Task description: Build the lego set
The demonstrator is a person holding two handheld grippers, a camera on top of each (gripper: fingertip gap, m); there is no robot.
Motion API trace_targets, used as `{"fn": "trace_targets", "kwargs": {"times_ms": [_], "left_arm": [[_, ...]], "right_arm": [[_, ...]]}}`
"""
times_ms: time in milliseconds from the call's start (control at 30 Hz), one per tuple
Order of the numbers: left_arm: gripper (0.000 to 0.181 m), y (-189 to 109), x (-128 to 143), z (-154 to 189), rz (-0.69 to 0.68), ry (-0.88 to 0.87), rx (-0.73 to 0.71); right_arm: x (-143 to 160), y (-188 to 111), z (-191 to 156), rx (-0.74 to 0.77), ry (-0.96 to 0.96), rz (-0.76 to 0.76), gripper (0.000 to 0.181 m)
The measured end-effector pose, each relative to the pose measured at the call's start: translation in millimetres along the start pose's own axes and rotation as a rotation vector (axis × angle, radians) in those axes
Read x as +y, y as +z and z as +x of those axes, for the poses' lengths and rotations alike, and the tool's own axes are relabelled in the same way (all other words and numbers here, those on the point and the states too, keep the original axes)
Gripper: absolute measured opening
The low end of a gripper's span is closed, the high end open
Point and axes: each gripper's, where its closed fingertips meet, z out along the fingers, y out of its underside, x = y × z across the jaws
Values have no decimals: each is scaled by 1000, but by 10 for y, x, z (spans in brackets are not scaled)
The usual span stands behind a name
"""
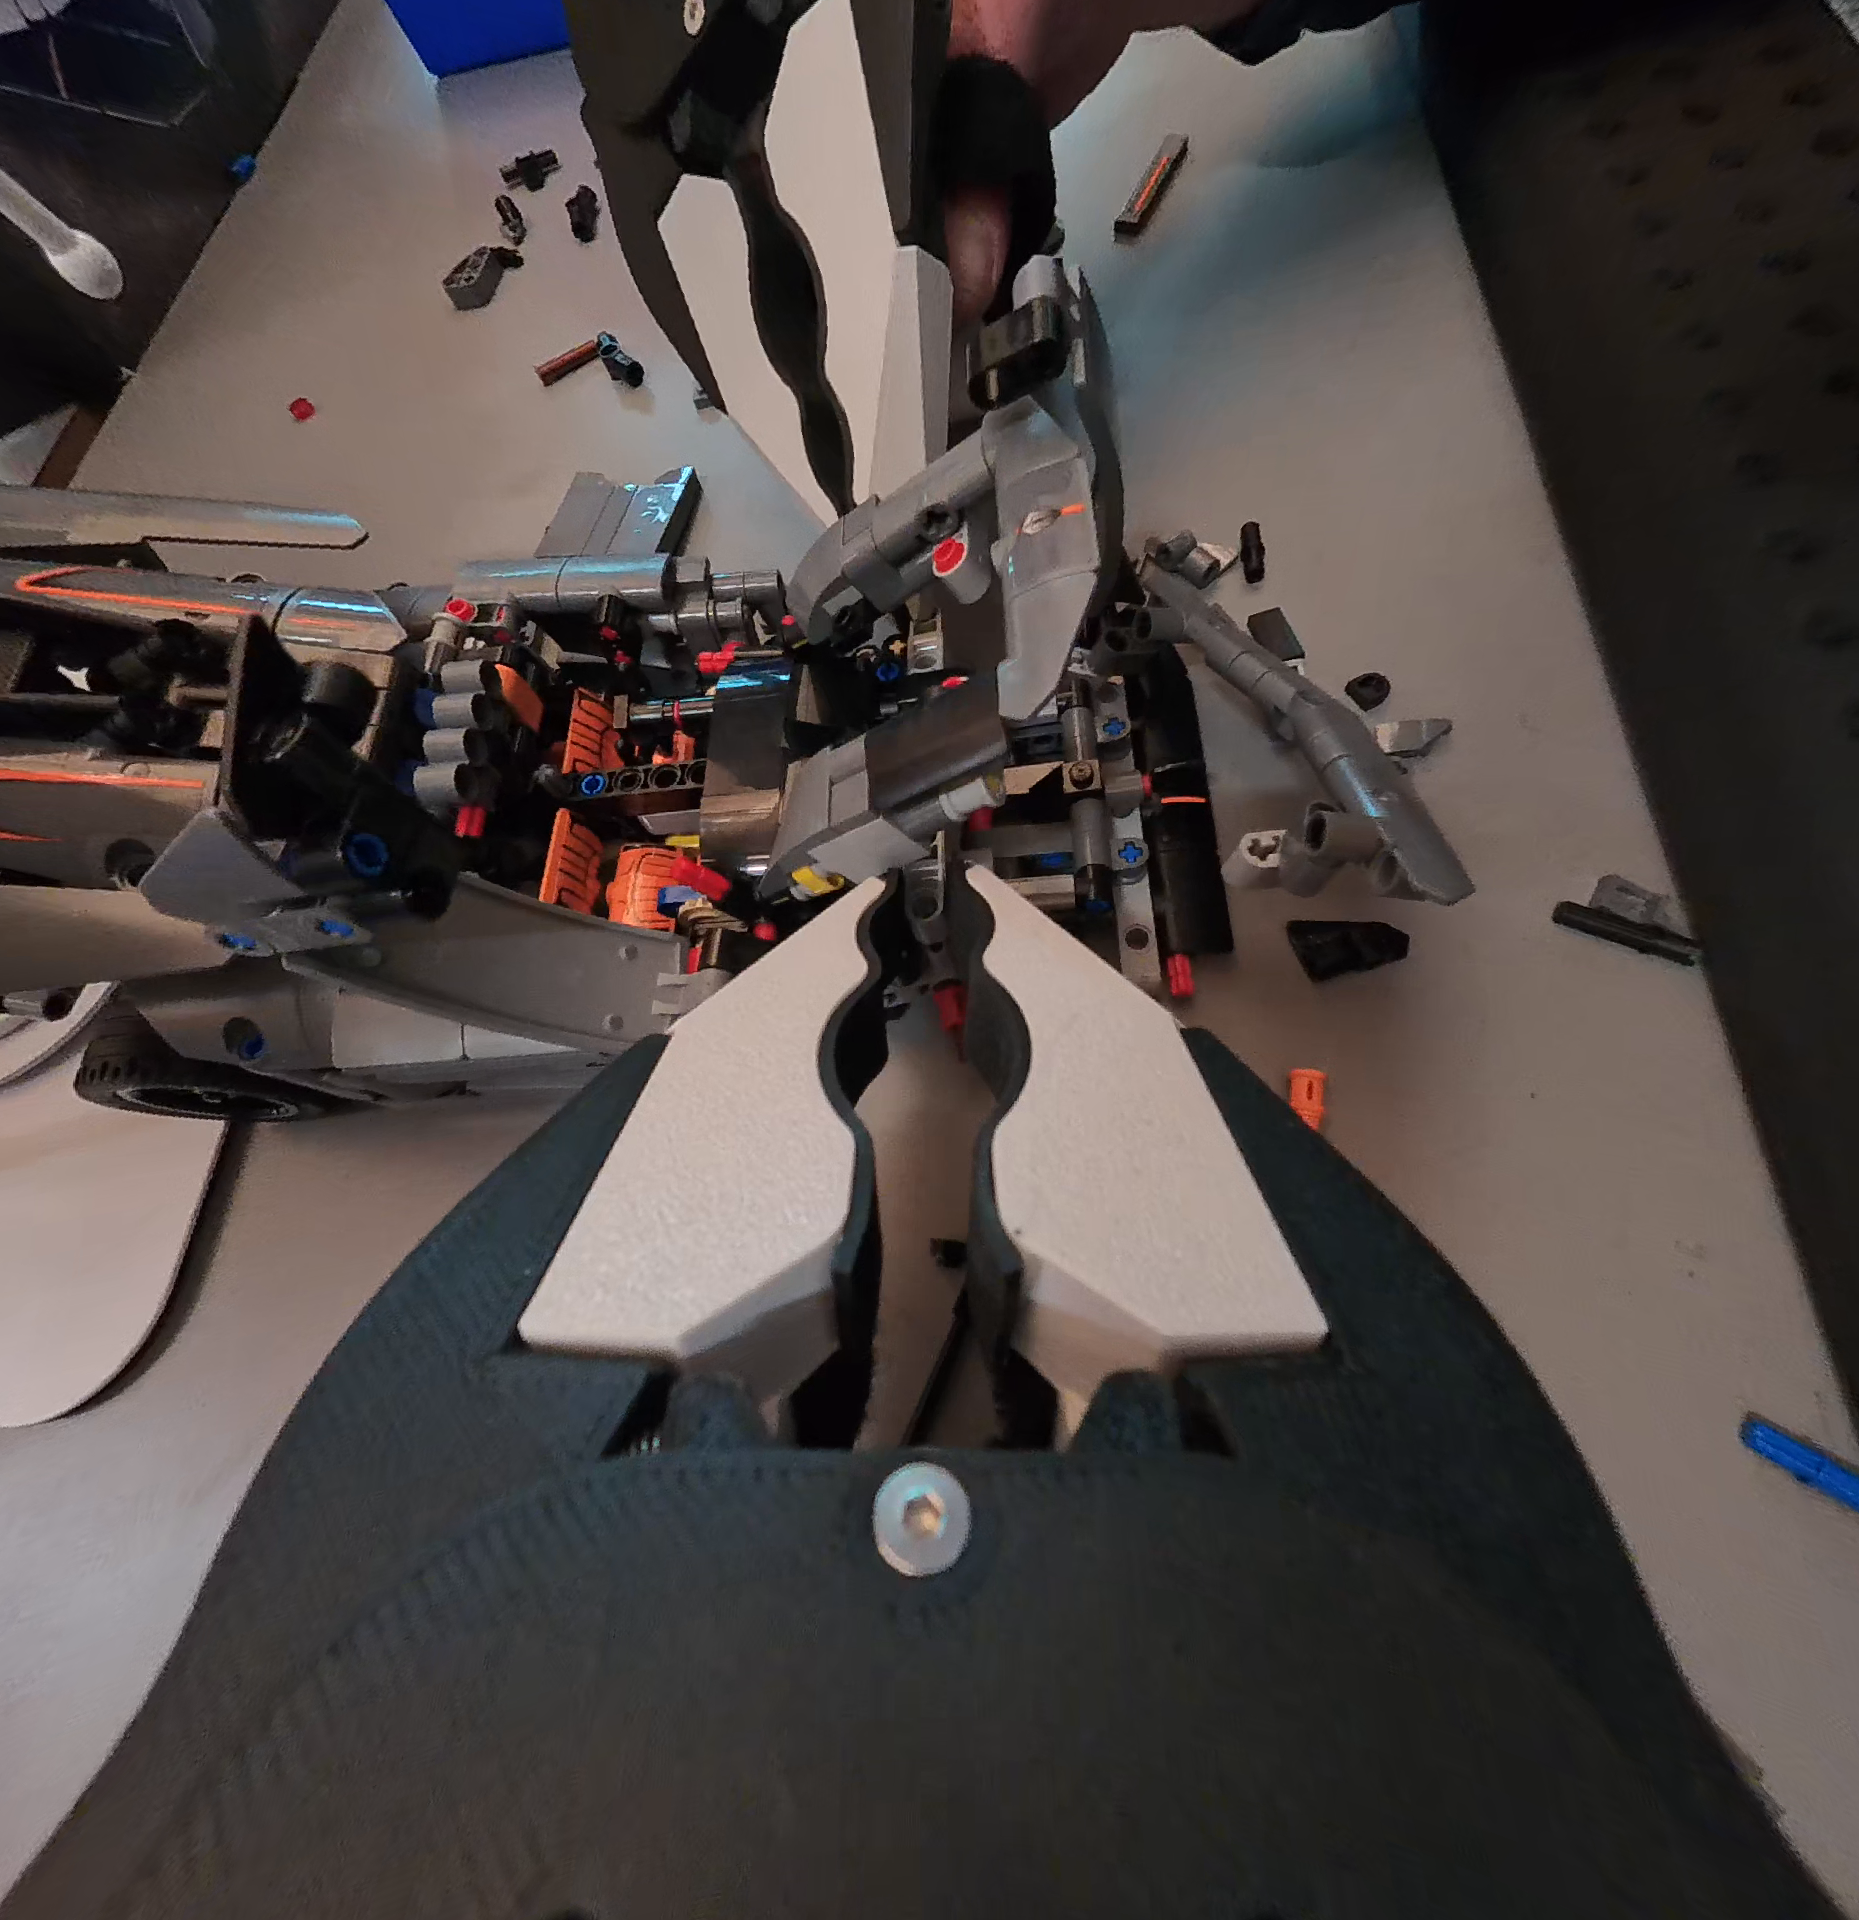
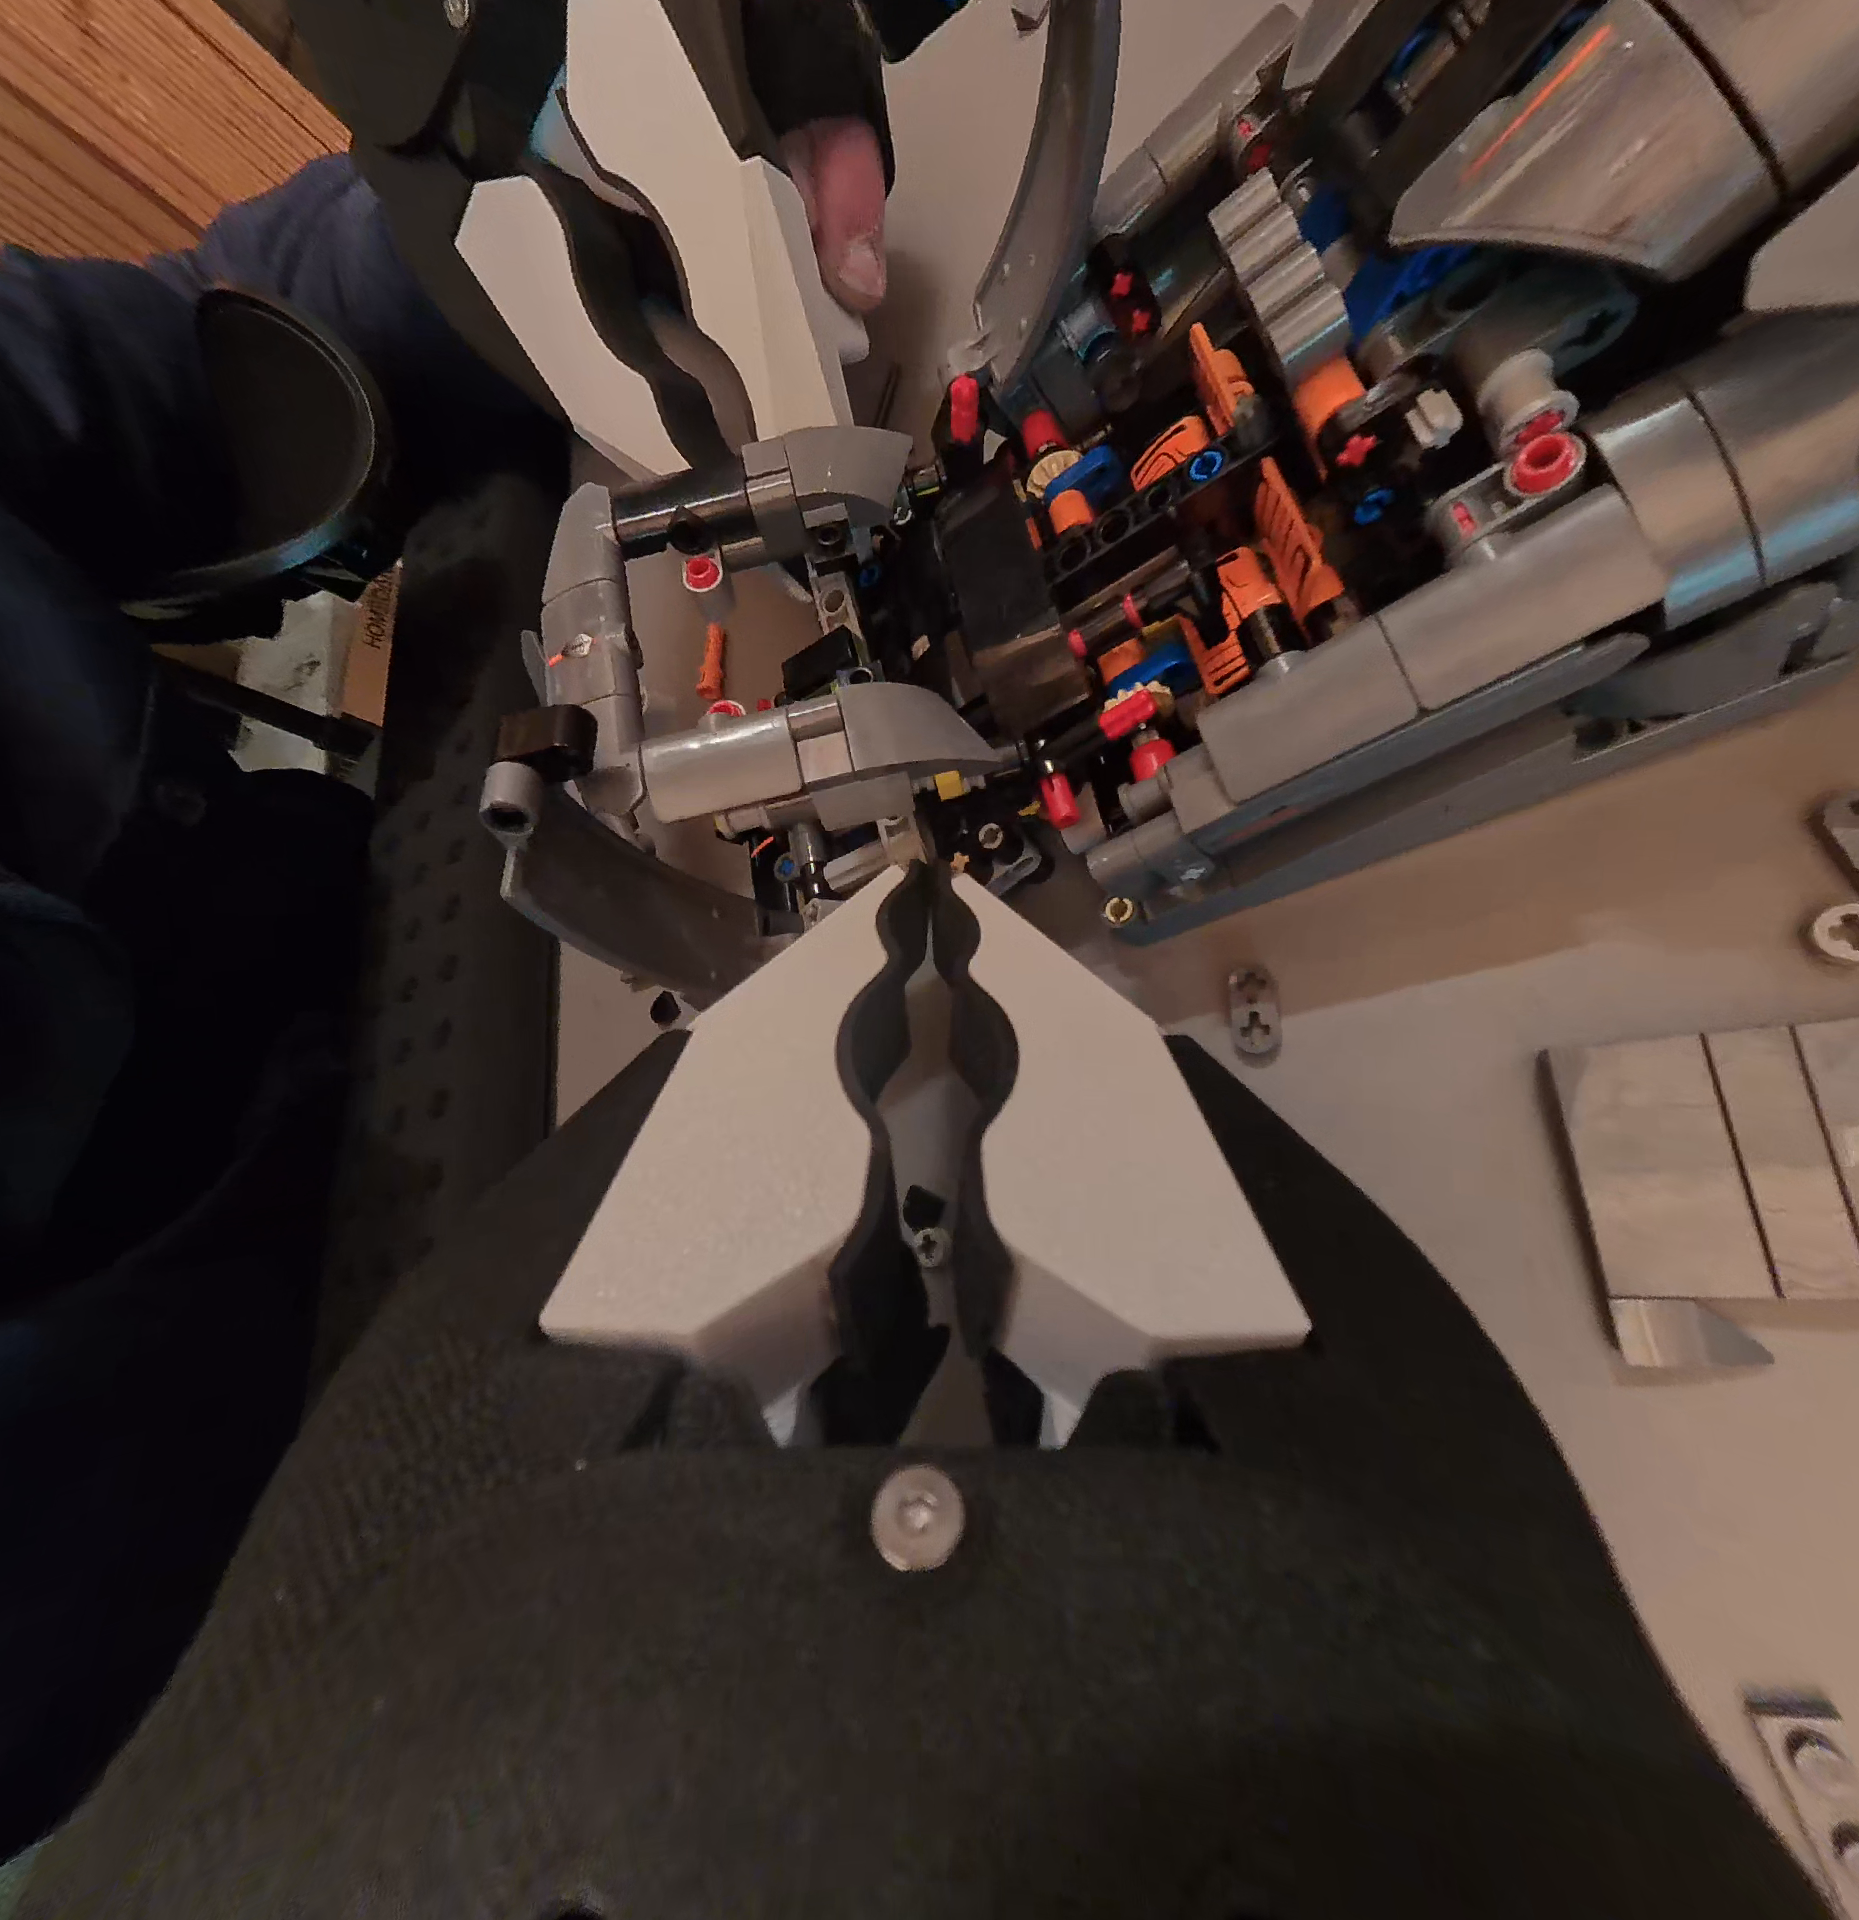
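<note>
1. My left gripper (image 1: 927, 894) sits nearest, jaws narrowed around a thin frame beam with a red pin at the car's (image 1: 405, 748) open end; a firm pinch I can't confirm.
2. My right gripper (image 2: 930, 878) meets the same end from the far side, tips almost together, apparently nipping a small part there.
3. Between them rides the grey rear frame (image 2: 696, 665), tilted, half seated on the car.
4. My guess: we're mating that frame. Next, line up pins and press squarely.
5. Beyond, loose pieces (image 1: 1320, 727) litter the table (image 1: 1372, 416).
</note>
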Motion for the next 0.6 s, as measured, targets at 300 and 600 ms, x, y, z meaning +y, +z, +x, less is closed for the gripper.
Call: {"fn": "trace_targets", "kwargs": {"times_ms": [300, 600], "left_arm": [[5, -3, 9, 6, -3, -7, 6], [5, 14, 54, 20, -23, 35, 4]], "right_arm": [[10, 11, -4, 62, -68, -18, 0], [-45, -12, -51, 18, -78, 8, 0]]}}
